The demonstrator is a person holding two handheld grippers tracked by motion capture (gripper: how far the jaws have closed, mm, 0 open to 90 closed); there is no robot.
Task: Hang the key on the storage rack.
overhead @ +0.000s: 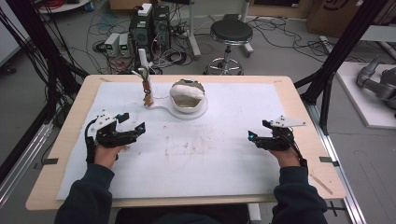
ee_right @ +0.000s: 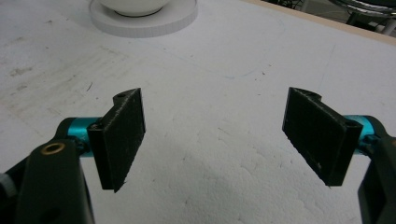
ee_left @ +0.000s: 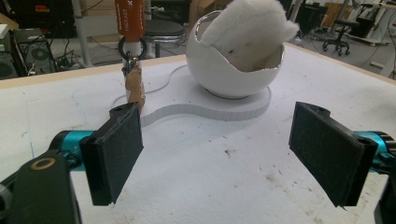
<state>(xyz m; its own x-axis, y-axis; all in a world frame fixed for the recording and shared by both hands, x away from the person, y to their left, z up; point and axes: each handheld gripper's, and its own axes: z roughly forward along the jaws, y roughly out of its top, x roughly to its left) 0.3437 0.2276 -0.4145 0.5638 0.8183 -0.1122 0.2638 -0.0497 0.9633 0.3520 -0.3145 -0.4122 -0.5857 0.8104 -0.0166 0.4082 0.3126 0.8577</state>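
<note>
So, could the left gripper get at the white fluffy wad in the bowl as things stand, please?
Probably yes: the left gripper is open, the wad sticks out above the bowl, and bare mat lies between.

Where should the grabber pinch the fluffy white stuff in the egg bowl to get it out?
Probably pinch the white fluff at its puffy top, where it bulges above the broken-looking rim of the white bowl. Come from above: the bowl's walls block the sides. The left gripper is open and faces it, so it seems the handier one.
</note>
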